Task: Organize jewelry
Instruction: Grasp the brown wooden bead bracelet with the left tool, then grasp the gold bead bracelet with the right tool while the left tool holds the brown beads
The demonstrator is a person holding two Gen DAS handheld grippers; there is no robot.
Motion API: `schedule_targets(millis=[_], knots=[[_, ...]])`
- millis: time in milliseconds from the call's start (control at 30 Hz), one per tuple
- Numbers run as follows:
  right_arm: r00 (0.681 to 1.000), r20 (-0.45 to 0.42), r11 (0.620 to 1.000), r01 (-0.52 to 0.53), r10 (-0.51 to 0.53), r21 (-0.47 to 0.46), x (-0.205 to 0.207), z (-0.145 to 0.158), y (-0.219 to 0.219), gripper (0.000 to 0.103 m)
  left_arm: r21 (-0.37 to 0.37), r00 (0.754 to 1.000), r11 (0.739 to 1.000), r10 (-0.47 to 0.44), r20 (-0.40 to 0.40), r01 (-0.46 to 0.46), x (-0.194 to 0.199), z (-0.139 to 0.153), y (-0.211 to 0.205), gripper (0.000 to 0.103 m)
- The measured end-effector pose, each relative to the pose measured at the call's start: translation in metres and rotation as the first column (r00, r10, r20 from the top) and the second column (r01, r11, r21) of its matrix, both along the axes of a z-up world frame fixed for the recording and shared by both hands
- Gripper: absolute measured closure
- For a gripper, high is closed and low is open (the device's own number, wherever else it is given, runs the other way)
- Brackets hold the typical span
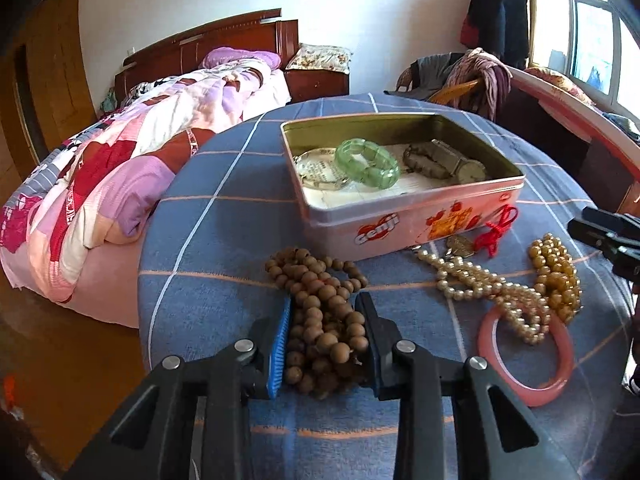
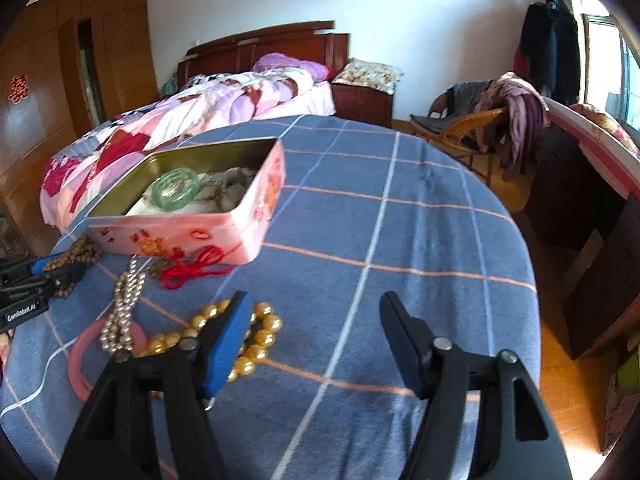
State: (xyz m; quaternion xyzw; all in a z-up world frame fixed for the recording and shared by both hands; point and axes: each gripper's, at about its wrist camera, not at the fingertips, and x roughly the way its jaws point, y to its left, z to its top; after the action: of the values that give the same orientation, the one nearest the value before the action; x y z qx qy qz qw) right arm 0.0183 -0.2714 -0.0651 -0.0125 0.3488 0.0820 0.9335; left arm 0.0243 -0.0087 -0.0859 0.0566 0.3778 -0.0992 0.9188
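- Down on the worktop (image 1: 224,216), the left tool (image 1: 326,312) has its two fingers narrowed around a heaped strand of brown wooden beads (image 1: 320,304); the blue pads press the pile from both sides, so the beads are gripped while they lie on the blue checked cloth.
- From the right wrist view, the same left tool (image 2: 60,270) shows at the left edge, its tips in the wooden beads (image 2: 78,250).
- The right tool (image 2: 316,312) stands fairly wide apart with nothing between its fingers; only bare cloth lies in the gap. Its left finger overlaps a coil of golden-yellow beads (image 2: 256,332) in the picture; whether it touches them I cannot tell.
- The other loose jewelry lies in front of the tin: a pearl necklace (image 1: 480,284) draped across a pink bangle (image 1: 532,352), the golden-yellow beads (image 1: 554,276) just beside them, and a red knotted cord (image 1: 498,232) with a small metal charm against the tin's front wall.
- The tin (image 1: 420,216), a pink rectangular box with printed sides and no lid on it, sits on the worktop behind the loose pieces.
- Inside it are a green translucent bangle (image 1: 366,164), leaning on a clear round piece at the left, and a metal wristwatch (image 1: 448,164) at the right, all lying on white paper.
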Motion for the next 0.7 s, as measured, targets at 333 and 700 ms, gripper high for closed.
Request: schedule_targets(millis=[333,700], knots=[[0.986,-0.070,0.985,-0.157,0.152,-0.075,-0.008,-0.006,0.046,0.058,0.025,0.998,0.999,-0.048,0.026,0.048,-0.015,0.013,-0.018,0.071],[0.988,-0.119,0.992,-0.108,0.100,-0.067,0.004,-0.018,0.027,0.080,0.029,0.997,0.997,-0.075,0.006,0.075,-0.017,0.005,-0.026,0.071]])
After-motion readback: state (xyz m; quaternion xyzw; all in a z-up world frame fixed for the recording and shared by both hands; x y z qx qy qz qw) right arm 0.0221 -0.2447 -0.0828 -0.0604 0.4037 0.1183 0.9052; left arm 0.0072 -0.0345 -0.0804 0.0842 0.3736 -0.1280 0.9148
